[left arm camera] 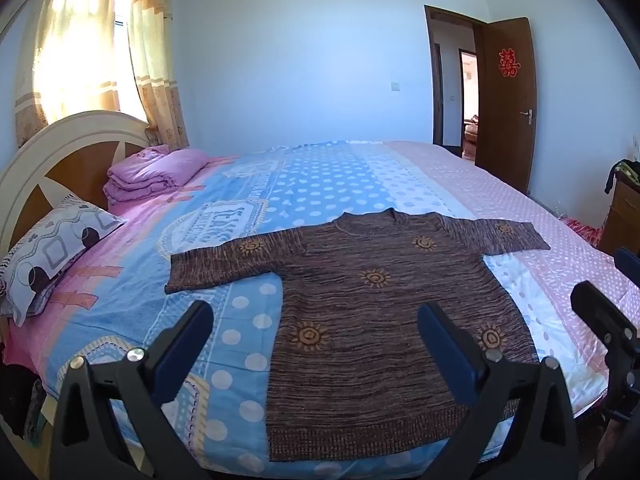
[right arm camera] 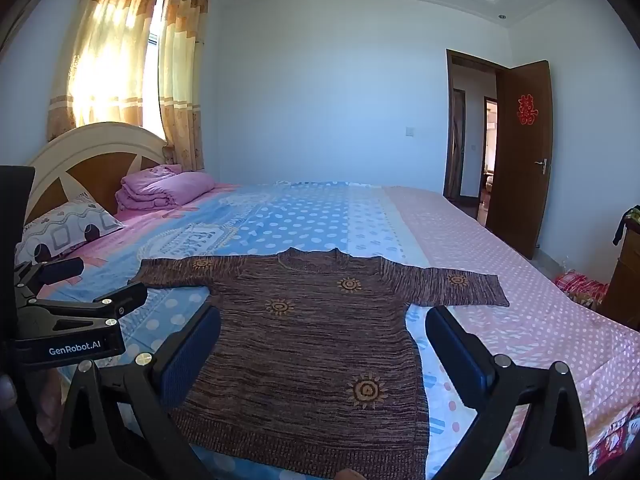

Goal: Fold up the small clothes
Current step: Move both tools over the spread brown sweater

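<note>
Looking at the brown sweater (left arm camera: 360, 320) lying flat on the near bed (left arm camera: 520, 208), I keep both claws, left gripper (left arm camera: 316, 344) and right gripper (right arm camera: 324, 348), wide open, holding nothing. It seems soft, light; I would pinch a sleeve end.

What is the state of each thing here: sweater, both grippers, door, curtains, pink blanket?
Sweater: flat on the bed, sleeves spread, unfolded.
Left gripper: open, empty.
Right gripper: open, empty.
Door: open.
Curtains: drawn, sunlit.
Pink blanket: folded near the headboard.
</note>
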The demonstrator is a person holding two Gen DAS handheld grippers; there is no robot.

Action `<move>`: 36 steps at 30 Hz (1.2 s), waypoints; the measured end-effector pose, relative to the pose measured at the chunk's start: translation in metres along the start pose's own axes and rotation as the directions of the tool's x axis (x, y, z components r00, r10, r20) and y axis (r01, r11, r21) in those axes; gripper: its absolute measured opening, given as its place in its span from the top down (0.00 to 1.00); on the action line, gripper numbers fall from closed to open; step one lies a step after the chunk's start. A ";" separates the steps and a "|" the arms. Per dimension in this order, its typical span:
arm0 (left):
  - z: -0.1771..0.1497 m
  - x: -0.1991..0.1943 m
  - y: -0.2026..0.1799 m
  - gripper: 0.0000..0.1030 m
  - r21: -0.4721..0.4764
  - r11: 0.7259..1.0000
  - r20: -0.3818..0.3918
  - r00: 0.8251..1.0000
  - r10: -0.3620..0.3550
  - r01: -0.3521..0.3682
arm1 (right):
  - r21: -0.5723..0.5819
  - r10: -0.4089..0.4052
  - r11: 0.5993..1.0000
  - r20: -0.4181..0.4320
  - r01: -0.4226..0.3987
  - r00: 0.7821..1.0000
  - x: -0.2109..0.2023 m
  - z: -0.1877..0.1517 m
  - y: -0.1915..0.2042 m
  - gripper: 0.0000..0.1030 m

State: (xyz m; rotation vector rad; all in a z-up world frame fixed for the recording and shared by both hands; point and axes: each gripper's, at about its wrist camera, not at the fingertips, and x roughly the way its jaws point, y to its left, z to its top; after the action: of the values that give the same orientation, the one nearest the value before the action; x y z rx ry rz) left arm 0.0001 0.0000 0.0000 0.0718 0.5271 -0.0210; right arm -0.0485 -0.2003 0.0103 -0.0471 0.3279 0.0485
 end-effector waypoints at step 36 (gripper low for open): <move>-0.001 0.008 0.004 0.00 -0.016 1.000 -0.002 1.000 0.000 0.000 | -0.039 0.025 0.999 -0.030 -0.026 0.999 0.007 -0.007 0.009 0.01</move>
State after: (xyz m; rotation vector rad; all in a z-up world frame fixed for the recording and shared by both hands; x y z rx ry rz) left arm 0.0065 0.0036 -0.0042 0.0562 0.5293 -0.0169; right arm -0.0449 -0.1916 0.0008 -0.0824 0.3571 0.0794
